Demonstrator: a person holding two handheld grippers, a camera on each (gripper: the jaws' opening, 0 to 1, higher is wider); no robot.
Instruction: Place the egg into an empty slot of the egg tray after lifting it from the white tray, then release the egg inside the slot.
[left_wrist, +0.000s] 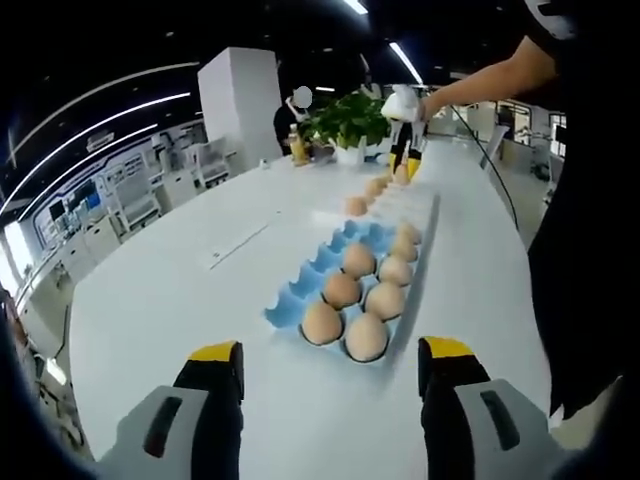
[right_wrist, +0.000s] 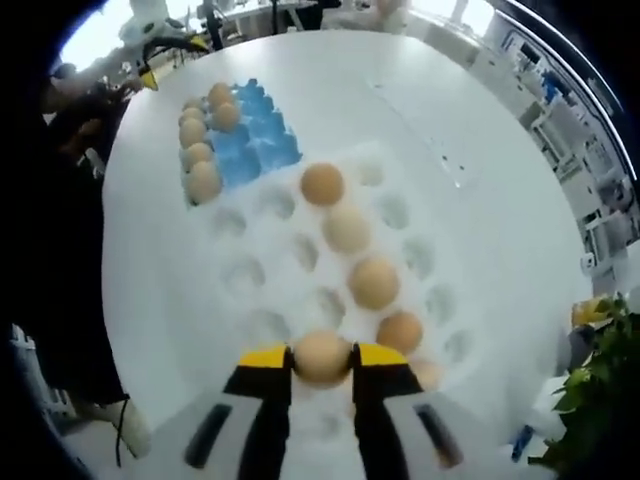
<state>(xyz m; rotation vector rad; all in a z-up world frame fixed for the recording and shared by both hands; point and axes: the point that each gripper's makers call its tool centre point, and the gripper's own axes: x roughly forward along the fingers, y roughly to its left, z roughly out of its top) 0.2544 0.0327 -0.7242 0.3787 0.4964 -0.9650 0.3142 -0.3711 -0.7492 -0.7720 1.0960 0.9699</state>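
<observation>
Fingers (right_wrist: 322, 360) — egg (right_wrist: 322, 357) between — no lettering

Left two-jaw gripper (left_wrist: 330, 372): grey moulded finger bodies with dark oval slots, black jaw sections, yellow tip caps. Right two-jaw gripper (right_wrist: 320, 362): same build, grey bodies with dark slots, black jaws, yellow tips. In left gripper view, right gripper's housing white, jaws yellow-black. Person's black short-sleeved top (left_wrist: 585, 250); bare forearm below sleeve. Black clothing along right gripper view's left edge.
</observation>
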